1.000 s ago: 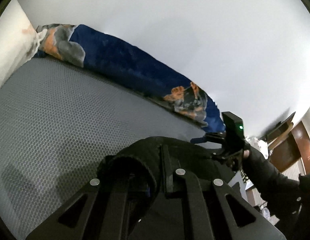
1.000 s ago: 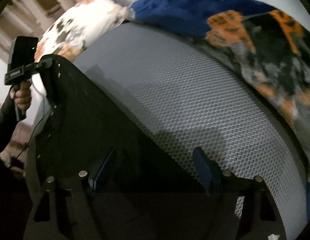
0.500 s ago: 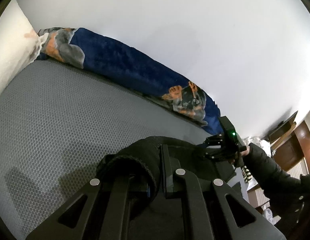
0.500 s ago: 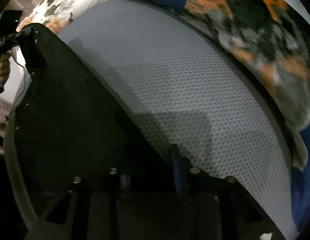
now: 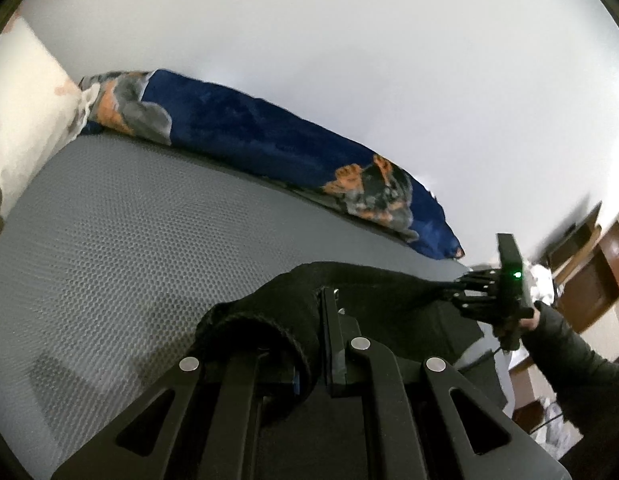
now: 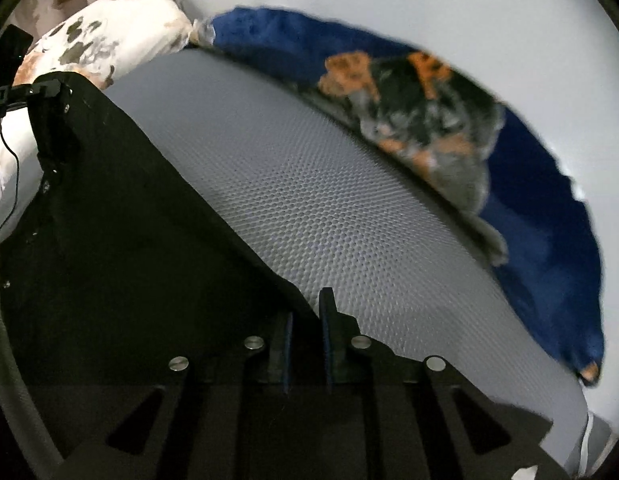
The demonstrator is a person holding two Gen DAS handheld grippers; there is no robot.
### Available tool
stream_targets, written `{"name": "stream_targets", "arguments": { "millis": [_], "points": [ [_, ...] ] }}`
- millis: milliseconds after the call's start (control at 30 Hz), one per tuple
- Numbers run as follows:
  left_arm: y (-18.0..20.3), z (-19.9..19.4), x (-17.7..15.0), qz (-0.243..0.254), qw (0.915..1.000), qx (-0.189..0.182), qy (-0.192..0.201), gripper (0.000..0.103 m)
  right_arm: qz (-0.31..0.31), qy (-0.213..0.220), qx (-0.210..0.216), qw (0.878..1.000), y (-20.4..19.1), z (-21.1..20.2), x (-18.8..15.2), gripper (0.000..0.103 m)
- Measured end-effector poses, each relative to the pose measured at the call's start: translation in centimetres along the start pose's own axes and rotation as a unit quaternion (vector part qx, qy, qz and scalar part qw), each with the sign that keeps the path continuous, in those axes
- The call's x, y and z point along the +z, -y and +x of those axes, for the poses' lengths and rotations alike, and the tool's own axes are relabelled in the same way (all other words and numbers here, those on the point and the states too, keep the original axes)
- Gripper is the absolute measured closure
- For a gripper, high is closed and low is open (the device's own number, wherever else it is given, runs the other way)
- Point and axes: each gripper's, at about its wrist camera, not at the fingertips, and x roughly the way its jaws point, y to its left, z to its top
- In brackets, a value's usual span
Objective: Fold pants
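Note:
The black pants [image 5: 373, 292] hang stretched between my two grippers above a grey mesh mattress [image 5: 121, 248]. My left gripper [image 5: 309, 344] is shut on one end of the pants, with cloth bunched over its left finger. My right gripper [image 6: 305, 336] is shut on the other end of the pants [image 6: 121, 216], which spread as a dark sheet to the left. The right gripper also shows in the left wrist view [image 5: 481, 292], held in a dark-sleeved hand. The left gripper shows far left in the right wrist view [image 6: 49, 92].
A blue blanket with orange and grey print [image 5: 277, 160] lies along the mattress's far edge by the white wall; it also shows in the right wrist view [image 6: 429, 120]. A patterned white pillow [image 6: 105, 40] sits at the head. Brown furniture [image 5: 589, 276] stands at the far right.
My right gripper has closed from open onto the pants' edge. The right hand has dropped a little and the pants are pulled tauter between the grippers. The left grip holds as before.

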Motion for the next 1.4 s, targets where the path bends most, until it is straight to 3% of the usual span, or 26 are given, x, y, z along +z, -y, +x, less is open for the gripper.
{"name": "stream_targets", "arguments": {
  "millis": [233,500,733,900,1033,1200,1267,1333,1400],
  "points": [
    [2.1,-4.3,-3.6,0.039,0.9989,-0.024,-0.011,0.095,0.031,0.035,-0.009,0.999,-3.8,-7.5,-5.5,0.095],
    [3.3,-8.1,-10.0,0.058,0.9963,-0.044,-0.045,0.094,0.062,0.012,0.045,0.997,-9.4,-10.5,-12.7,0.097],
    [2.5,-8.1,-16.4,0.063,0.992,-0.01,-0.11,0.092,0.104,-0.027,0.085,0.991,-12.6,-7.8,-17.8,0.097],
    [1.6,-7.1,-20.2,0.069,0.9848,0.029,-0.157,0.088,0.104,-0.058,0.087,0.989,-13.8,-4.6,-19.4,0.097],
    [1.8,-7.4,-21.6,0.085,0.9791,0.062,-0.174,0.079,0.111,-0.065,0.085,0.988,-14.1,-3.3,-19.7,0.097],
    [2.4,-8.1,-21.5,0.094,0.9757,0.078,-0.182,0.078,0.11,-0.068,0.085,0.988,-14.3,-3.3,-19.7,0.094],
    [2.7,-8.4,-21.5,0.103,0.9718,0.095,-0.19,0.07,0.106,-0.068,0.08,0.989,-14.5,-3.3,-19.6,0.093],
    [2.8,-8.7,-21.6,0.115,0.9653,0.13,-0.195,0.041,0.104,-0.066,0.079,0.989,-14.6,-3.3,-19.6,0.093],
    [2.5,-9.6,-21.7,0.114,0.9631,0.153,-0.19,0.04,0.103,-0.063,0.08,0.99,-14.4,-3.4,-19.4,0.093]
  ]
}}
